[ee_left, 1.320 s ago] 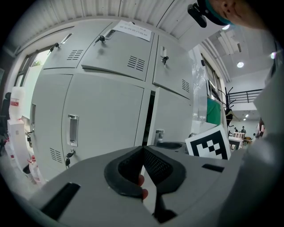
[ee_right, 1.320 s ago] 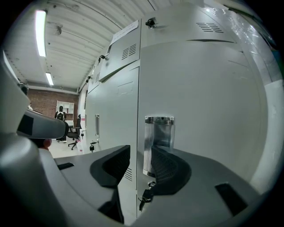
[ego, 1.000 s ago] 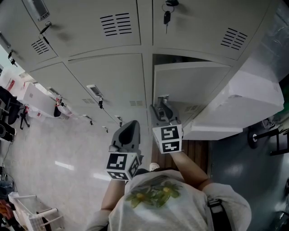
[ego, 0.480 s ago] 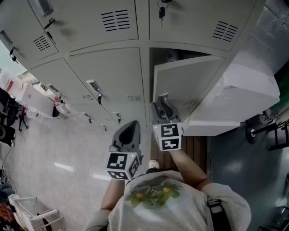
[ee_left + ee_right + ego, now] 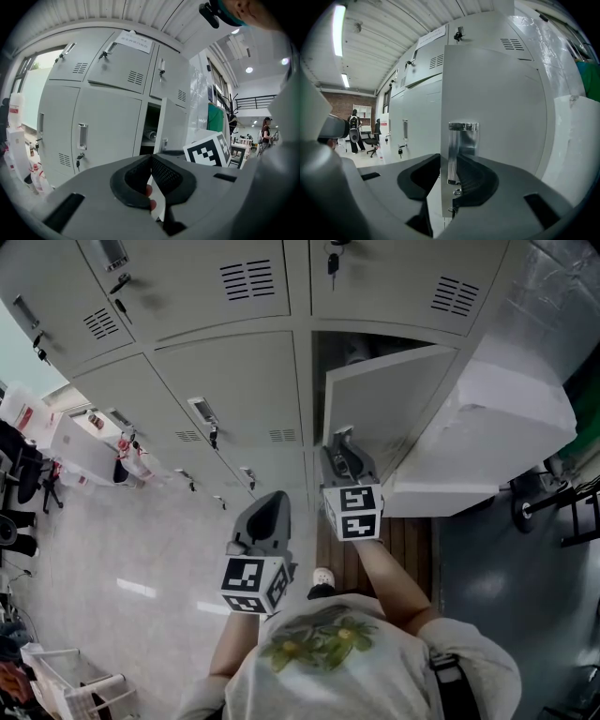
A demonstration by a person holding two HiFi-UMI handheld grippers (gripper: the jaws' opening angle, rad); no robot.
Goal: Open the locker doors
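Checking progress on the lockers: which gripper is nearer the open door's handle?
Right. The right gripper has just been closing its fingers on the door edge at the handle; the left gripper, shut, hangs short of it.

T-shirt (image 5: 323, 652): pale grey, green-yellow print | left hand-held gripper (image 5: 272, 502), right hand-held gripper (image 5: 339, 440): grey, black-white marker cubes

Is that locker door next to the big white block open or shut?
Open partway. The door stands out from its frame, and the dark locker space shows behind it.
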